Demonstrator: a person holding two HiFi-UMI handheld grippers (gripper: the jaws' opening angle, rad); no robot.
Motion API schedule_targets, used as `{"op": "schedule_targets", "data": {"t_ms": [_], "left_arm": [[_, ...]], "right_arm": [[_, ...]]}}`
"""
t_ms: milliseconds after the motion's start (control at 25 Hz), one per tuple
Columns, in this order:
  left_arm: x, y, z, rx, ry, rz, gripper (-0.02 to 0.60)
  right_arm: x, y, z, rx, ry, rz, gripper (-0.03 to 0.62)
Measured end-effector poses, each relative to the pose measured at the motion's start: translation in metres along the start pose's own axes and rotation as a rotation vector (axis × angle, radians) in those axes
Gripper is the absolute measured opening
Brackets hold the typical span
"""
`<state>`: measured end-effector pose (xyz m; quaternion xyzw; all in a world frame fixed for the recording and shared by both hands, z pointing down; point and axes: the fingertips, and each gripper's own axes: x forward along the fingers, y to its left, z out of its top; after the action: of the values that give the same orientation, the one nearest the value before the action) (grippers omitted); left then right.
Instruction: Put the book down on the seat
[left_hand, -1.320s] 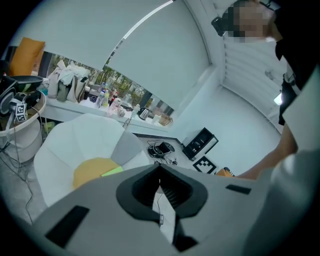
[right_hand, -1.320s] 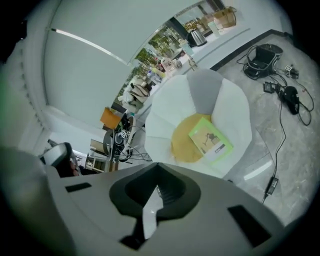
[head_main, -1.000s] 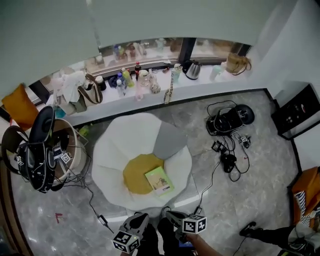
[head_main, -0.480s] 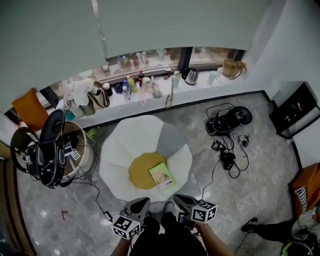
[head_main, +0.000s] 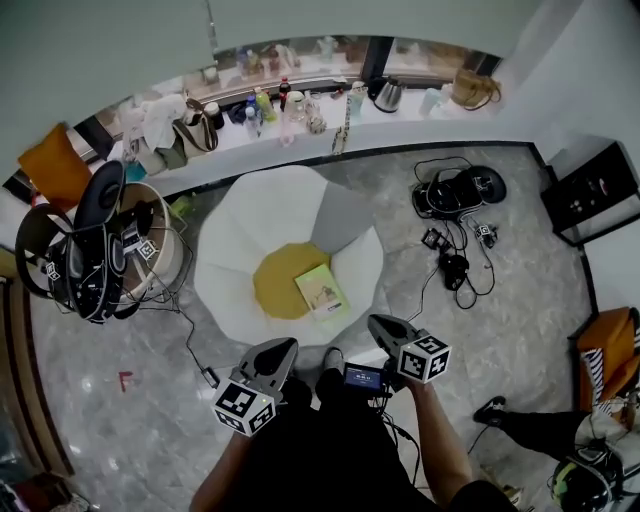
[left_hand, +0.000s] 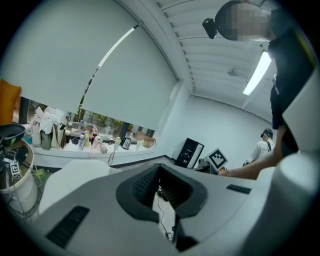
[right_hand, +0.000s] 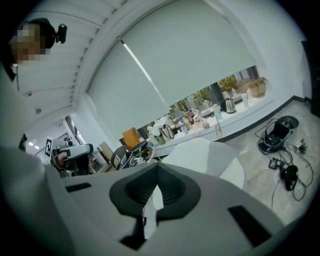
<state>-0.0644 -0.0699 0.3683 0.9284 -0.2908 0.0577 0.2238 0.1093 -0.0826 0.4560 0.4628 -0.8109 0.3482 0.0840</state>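
Observation:
A green book (head_main: 321, 290) lies flat on the yellow seat cushion (head_main: 274, 285) of the white petal-shaped chair (head_main: 250, 245), toward the cushion's right side. Nothing touches it. My left gripper (head_main: 281, 347) is held near the chair's front edge, shut and empty. My right gripper (head_main: 380, 325) sits to the right of it, off the chair's front right rim, also shut with nothing in it. In the left gripper view the left gripper (left_hand: 162, 192) points across the room past the chair (left_hand: 70, 172). The right gripper (right_hand: 155, 192) points toward the chair (right_hand: 210, 155).
A windowsill (head_main: 300, 125) with bottles, bags and a kettle runs behind the chair. A round basket with black gear (head_main: 95, 260) stands at the left. Black devices and cables (head_main: 455, 215) lie on the floor at the right, beside a black cabinet (head_main: 600, 205). Another person (head_main: 545, 440) is at lower right.
Both grippers have risen and drawn back from the chair, with more of the arms now in view. The book has stayed in the same place on the seat.

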Motion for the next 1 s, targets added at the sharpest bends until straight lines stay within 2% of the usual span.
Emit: {"op": "schedule_targets", "data": {"t_ms": [120,200,320,440,720,1000], "left_arm": [[-0.005,0.001,0.0,0.0,-0.005,0.003,0.012],[-0.005,0.0,-0.002,-0.002,-0.003,0.001,0.012],[-0.008,-0.003,-0.002,-0.001,0.0,-0.004,0.012],[-0.012,-0.002,0.001,-0.005,-0.01,0.001,0.012],[-0.023,-0.008,0.008,-0.021,-0.024,0.003,0.012],[-0.027,-0.021,0.016,-0.008,-0.028,-0.02,0.012]], "right_arm": [[0.005,0.008,-0.004,-0.148,0.088,0.01,0.014],[0.009,0.008,-0.011,-0.198,0.137,0.015,0.014],[0.005,0.027,-0.008,-0.167,0.132,0.069,0.014],[-0.002,0.061,0.004,-0.12,0.087,0.13,0.014],[-0.023,0.129,0.044,-0.043,-0.04,0.205,0.014],[-0.027,0.159,0.05,-0.033,-0.06,0.267,0.014]]}}
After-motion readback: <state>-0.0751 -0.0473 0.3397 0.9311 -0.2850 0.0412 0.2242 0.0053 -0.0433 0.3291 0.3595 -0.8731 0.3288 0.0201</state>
